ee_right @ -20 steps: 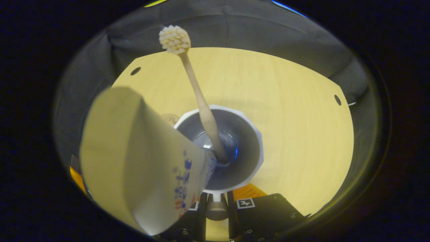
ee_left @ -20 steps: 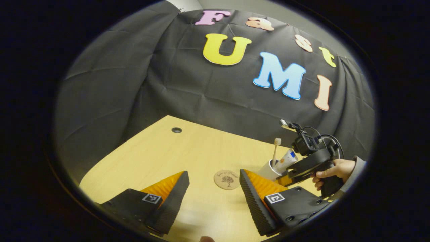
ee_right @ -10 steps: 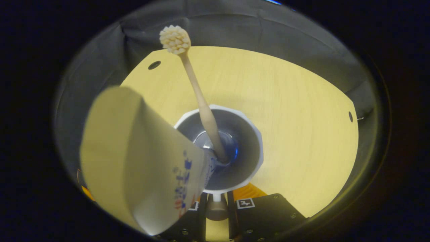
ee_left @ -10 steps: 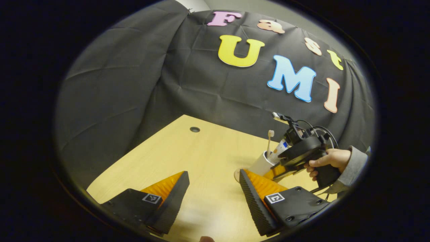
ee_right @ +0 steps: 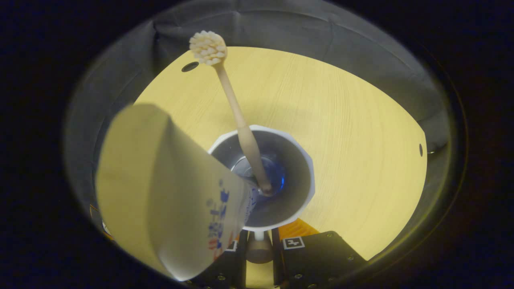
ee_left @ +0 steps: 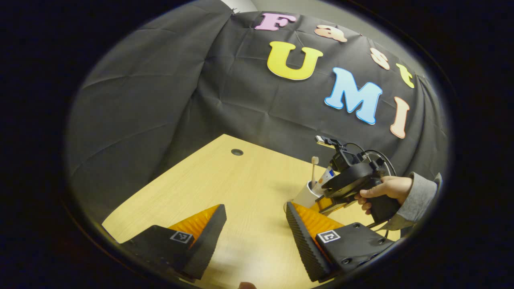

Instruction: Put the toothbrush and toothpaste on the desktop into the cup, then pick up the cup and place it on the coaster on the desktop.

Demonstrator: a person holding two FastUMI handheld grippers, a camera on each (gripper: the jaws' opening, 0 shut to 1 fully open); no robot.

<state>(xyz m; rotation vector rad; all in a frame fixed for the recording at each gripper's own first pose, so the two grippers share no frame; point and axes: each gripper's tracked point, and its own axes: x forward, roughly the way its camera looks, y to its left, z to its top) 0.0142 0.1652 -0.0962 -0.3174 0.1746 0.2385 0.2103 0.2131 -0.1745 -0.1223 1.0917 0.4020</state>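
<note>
In the left gripper view a hand holds my right gripper (ee_left: 321, 199), which is shut on the white cup (ee_left: 304, 195). The cup is low over the desk, and I cannot tell whether it touches. A sliver of the round coaster (ee_left: 285, 206) shows by the cup's base, behind my own finger. The toothbrush (ee_left: 313, 170) and toothpaste tube (ee_left: 325, 177) stand in the cup. My left gripper (ee_left: 255, 208) is open and holds nothing. The right gripper view looks down into the cup (ee_right: 302, 160). There the toothbrush (ee_right: 235, 108) leans back, the toothpaste (ee_right: 168, 188) looms left, and my right gripper (ee_right: 258, 237) pinches the near rim.
The light wooden desk (ee_left: 225, 188) has cable holes (ee_left: 237, 152) (ee_right: 189, 66) (ee_right: 421, 149) near its back corners. Black cloth hangs close behind and to the left of the desk. A grey sleeve (ee_left: 417, 196) reaches in from the right.
The right gripper has carried the cup leftward to the coaster, which the cup and my left finger now mostly cover. The left gripper stays open and has barely shifted.
</note>
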